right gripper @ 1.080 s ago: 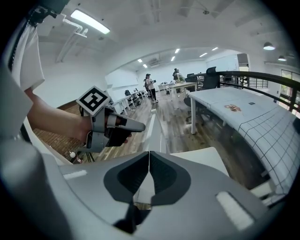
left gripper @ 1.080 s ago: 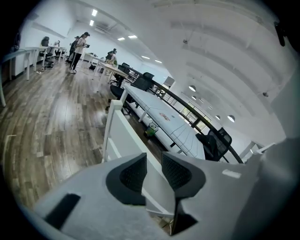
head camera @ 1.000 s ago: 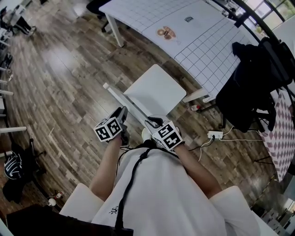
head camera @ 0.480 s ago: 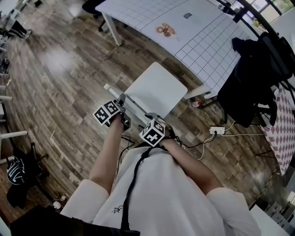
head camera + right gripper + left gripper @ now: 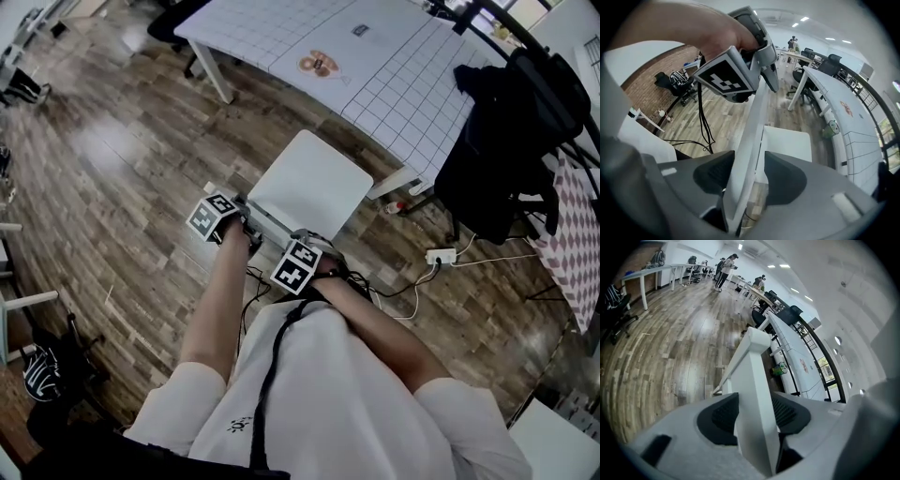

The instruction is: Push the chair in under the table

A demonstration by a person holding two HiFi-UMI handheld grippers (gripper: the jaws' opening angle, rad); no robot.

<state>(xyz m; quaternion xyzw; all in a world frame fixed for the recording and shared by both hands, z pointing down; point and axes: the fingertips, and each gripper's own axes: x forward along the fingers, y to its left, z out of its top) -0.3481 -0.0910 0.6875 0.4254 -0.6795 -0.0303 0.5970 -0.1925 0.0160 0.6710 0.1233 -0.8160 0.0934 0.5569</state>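
Note:
A white chair stands with its seat facing the gridded white table, which it sits just outside of. The top rail of the backrest runs between my two grippers. My left gripper is at the rail's left end. Its jaws are closing, and both pads lie against the backrest. My right gripper straddles the rail's right part. Its jaws are also closing, with a slim gap at the right pad.
A table leg stands to the chair's left, and another support is near its right front. A black garment on a stand, a power strip with cables and a small bottle lie to the right. Wooden floor spreads to the left.
Both grippers have sunk and moved forward onto the backrest's top rail, and their marker cubes have rolled. The chair appears in the same spot.

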